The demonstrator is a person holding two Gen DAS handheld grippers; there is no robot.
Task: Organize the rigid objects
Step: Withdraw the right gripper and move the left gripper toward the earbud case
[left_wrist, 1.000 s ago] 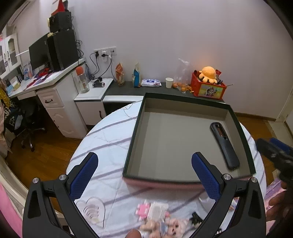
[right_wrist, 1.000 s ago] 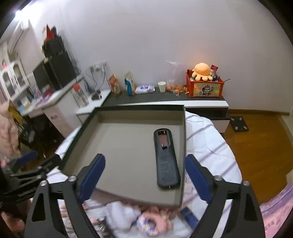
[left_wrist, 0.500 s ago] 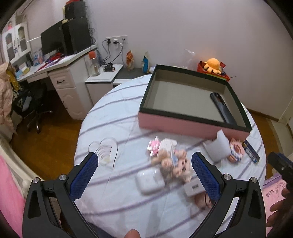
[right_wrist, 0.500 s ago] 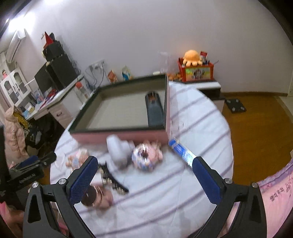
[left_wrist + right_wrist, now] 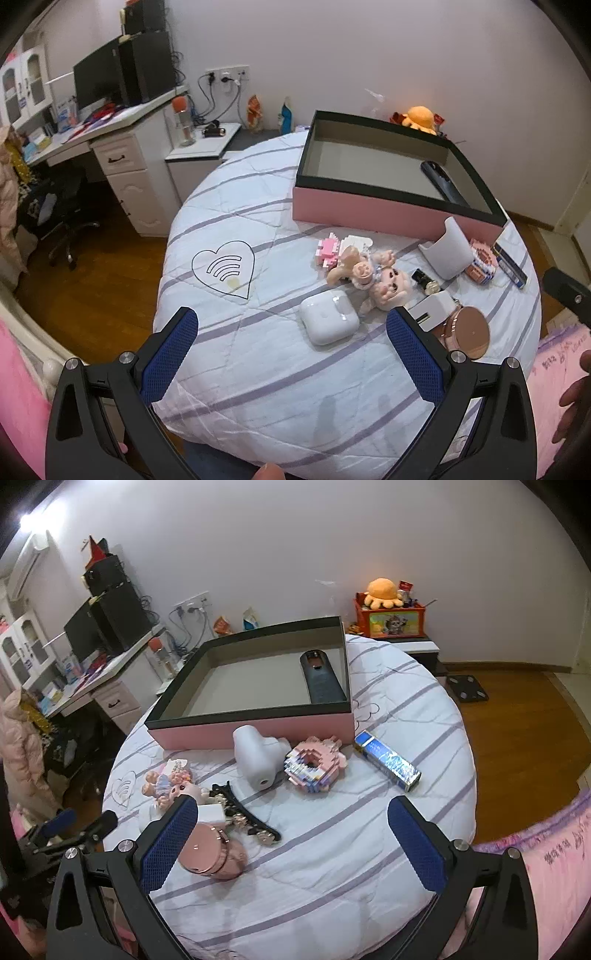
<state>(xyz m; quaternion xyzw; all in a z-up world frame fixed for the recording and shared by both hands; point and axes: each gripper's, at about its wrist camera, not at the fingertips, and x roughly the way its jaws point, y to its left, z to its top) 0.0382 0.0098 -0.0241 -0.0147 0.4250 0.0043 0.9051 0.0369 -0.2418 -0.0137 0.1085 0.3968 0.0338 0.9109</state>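
Left claw wide open, empty | right claw wide open, empty | remote already in pink box, far right | near clutter crowded: white case beside doll, risk of nudging neighbours or snagging quilt on pickup

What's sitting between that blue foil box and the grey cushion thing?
A pink-and-white brick-built donut lies between the blue foil box and the grey cushion, clearest in the right wrist view.

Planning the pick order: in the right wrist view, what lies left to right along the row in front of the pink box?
Doll → hair clip → grey stand → block donut → blue box.
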